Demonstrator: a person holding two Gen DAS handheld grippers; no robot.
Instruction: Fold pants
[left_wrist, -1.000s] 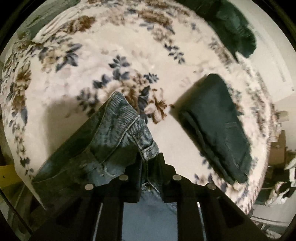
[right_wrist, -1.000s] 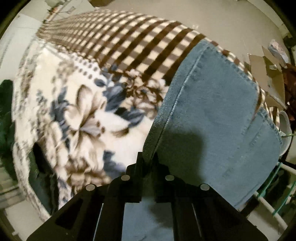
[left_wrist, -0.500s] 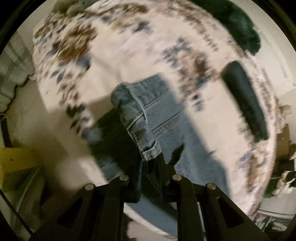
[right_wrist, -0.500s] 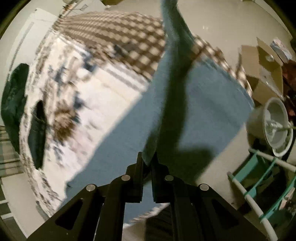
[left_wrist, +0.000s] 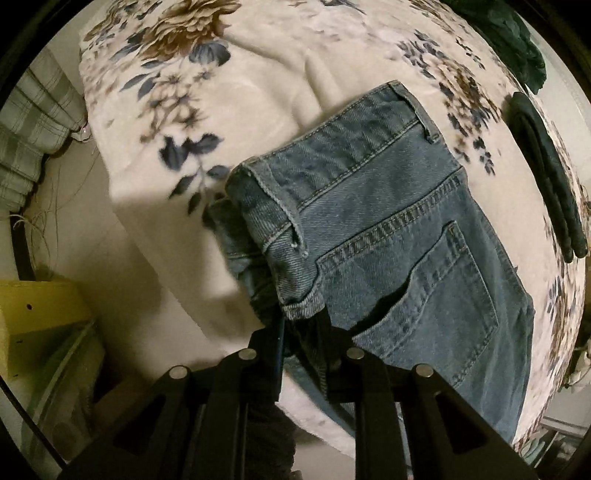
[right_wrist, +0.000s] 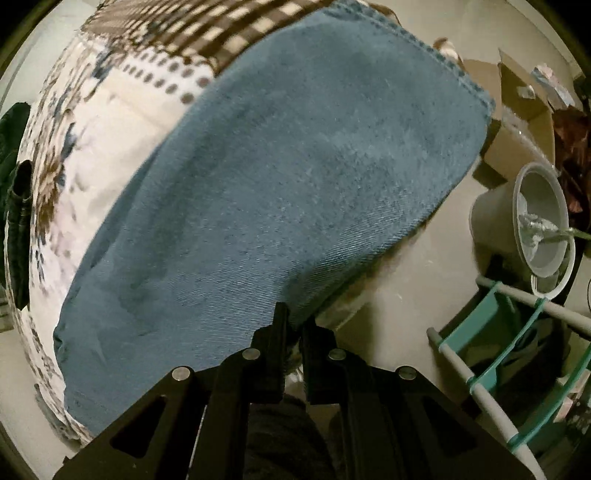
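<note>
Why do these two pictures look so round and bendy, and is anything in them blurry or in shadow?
Both views are fisheye, so the floral blanket bulges and black corners frame each picture. Left wrist view: the jeans are sharp, and a hard shadow falls on the bed's side, left of the jeans. Right wrist view: the denim is slightly soft, the blanket's left edge smeared, and the bucket sits in dim light.

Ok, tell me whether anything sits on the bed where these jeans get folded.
Nothing visible blocks them. The jeans lie flat on the floral blanket, gripped at the edge by the left gripper and the right gripper. The dark folded pants lie apart, near the far edge.
</note>
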